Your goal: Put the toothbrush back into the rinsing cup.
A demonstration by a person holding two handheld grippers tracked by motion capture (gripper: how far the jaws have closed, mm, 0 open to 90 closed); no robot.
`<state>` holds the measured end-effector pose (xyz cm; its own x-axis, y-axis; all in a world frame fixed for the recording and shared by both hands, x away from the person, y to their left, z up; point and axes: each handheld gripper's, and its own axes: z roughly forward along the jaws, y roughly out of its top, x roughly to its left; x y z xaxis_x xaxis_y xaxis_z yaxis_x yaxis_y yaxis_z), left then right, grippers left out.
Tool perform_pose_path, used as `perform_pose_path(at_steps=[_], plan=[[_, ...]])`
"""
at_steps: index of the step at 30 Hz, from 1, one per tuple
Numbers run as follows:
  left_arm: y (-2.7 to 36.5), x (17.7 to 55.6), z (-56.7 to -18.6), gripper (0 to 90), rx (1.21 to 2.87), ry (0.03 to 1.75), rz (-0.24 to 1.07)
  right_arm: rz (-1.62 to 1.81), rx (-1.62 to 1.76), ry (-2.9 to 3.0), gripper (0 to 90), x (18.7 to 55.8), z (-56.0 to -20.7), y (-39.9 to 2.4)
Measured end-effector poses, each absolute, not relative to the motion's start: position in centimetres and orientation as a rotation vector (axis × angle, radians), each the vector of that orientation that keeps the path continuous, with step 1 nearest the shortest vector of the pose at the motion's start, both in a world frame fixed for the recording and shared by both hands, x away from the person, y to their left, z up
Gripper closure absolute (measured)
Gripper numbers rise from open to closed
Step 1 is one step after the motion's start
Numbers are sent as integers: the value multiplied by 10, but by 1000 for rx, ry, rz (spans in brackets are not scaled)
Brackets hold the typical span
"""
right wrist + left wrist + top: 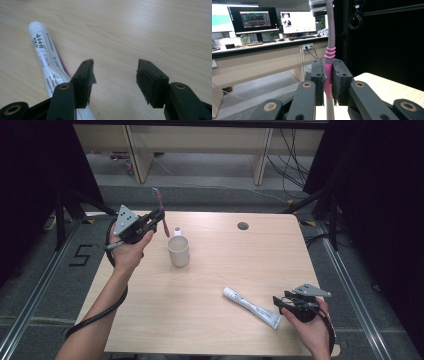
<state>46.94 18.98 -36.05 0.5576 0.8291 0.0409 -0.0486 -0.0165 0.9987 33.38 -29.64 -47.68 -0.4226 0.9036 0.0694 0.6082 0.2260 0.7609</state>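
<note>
The left tool (159, 215) is clamped tight on a slim grey-and-pink plastic toothbrush (329, 53), its black pads pinching the pink ribbed grip section low on the handle, so the bristled head stands well above the tool's tips and the tail of the handle runs down between the jaws. The brush looks light and fairly stiff, though the long neck above the grip will likely flex a little. The rubbery ribs are the sensible place to hold, since the smooth grey shaft would probably slide or twist. Just beside and below this tool stands a cream ceramic mug (178, 251) on the pale wooden counter (215, 270); it looks hard, heavier and chippable.

The right tool (114, 75) hovers with its jaws standing wide apart and nothing between them. A white soft plastic toothpaste tube (47, 60) lies flat on the counter just off its left jaw, partly tucked under it, cap end pointing away. The tube should be light, squashy and slick, so I'd take it across the firmer part near the cap shoulder, gently, so nothing squeezes out.
</note>
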Motion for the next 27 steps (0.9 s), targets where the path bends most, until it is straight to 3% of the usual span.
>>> perform_pose_path(at_steps=[27], plan=[[174, 507, -365, 802, 1432, 695, 851, 1026, 1404, 2125, 478, 333, -478, -298]])
